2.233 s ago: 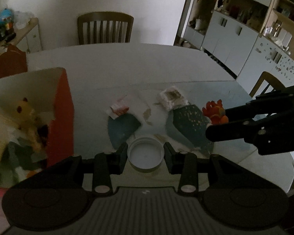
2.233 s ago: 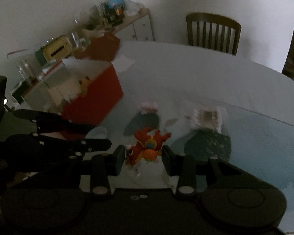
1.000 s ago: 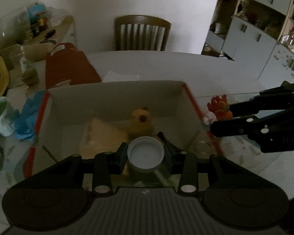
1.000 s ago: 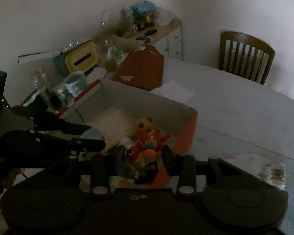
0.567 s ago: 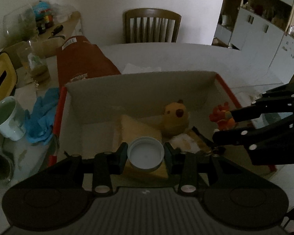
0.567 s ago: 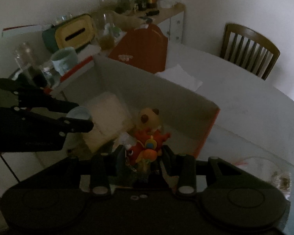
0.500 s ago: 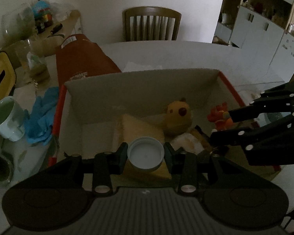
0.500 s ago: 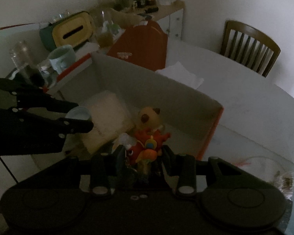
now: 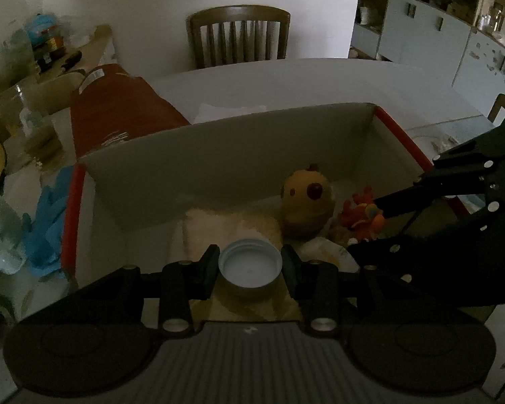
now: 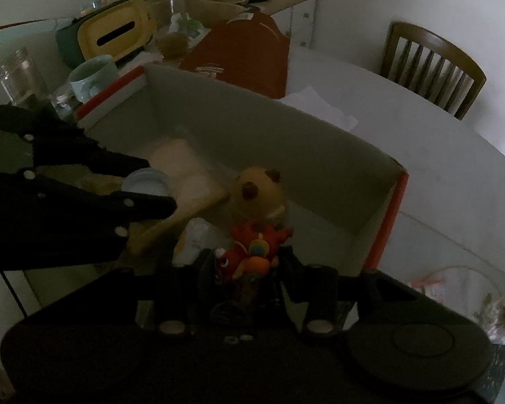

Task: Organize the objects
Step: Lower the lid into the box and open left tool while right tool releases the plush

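between the fingers of the left gripper (image 9: 250, 267) sits a white cap (image 9: 250, 266), pinched on both sides, its open hollow side facing up toward the camera; being round, it has no long axis to speak of. the jaws are closed only as far as the cap's width allows. it hangs over the near part of an open box (image 9: 239, 141) with red edges and pale inner walls, above a pale flat pad (image 9: 232, 225) lying on the box floor.

the right gripper (image 10: 245, 262) has its jaws drawn in on a red toy (image 10: 252, 249) with an orange and yellow belly. the toy's long axis runs slantwise across the jaws, its head low to the left and its tail or limb up to the right. it is held inside the box outline, near the right end, just in front of a yellow plush (image 10: 257, 192) that stands upright on the box floor. in the left wrist view the toy (image 9: 362, 213) shows just right of the plush (image 9: 308, 202), at the black finger tips of the right gripper.

beyond the box a dark red bag (image 9: 118, 114) lies on the pale table (image 9: 320, 80), with a white paper (image 10: 320, 104) beside it. left of the box are a blue cloth (image 9: 45, 222), a pale mug (image 10: 92, 75), a glass jar (image 10: 18, 75) and a yellow holder (image 10: 114, 32). a wooden chair (image 9: 239, 37) stands at the far side.
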The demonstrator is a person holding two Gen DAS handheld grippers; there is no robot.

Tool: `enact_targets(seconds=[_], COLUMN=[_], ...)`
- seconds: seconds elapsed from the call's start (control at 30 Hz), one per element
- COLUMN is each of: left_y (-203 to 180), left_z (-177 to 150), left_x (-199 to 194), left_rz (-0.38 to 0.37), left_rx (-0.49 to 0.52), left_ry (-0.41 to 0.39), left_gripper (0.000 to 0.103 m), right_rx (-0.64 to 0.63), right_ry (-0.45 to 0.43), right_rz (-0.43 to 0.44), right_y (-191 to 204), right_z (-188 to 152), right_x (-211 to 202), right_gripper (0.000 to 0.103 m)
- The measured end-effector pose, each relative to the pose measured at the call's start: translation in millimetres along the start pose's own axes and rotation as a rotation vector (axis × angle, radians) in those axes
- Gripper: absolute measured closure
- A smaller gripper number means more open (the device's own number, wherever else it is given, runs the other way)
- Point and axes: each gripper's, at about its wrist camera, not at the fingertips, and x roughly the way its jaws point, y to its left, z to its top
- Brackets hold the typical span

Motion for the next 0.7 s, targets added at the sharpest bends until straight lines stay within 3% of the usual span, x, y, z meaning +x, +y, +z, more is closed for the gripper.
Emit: enact_targets(seconds=[0.07, 0.2, 0.47, 0.6, 0.7], left_y=[0, -2, -4, -8, -11], left_z=[1, 0, -3, -7, -9], left_x=[1, 0, -6, -14, -21], left_rz=[-0.010, -0.008, -0.006, -0.002, -0.001], left_rx=[0.000, 0.002, -0.030, -0.049, -0.061], left_ry=[0.000, -0.005, -0.009, -0.012, -0.017], left_gripper=[0.061, 0.040, 0.038, 0.037, 0.037], right_rx=[0.001, 0.006, 0.019, 0.021, 0.021], right_ry=[0.000, -0.016, -0.051, -0.075, -0.095], right_rz=[0.003, 0.017, 0.047, 0.061, 0.075], right_y=[-2, -4, -7, -9, -11], right_z=[-1, -3, -8, -13, -17], right_x=[-1, -7, -25, -36, -45], right_gripper=[0.060, 0.055, 0.054, 0.041, 0.040])
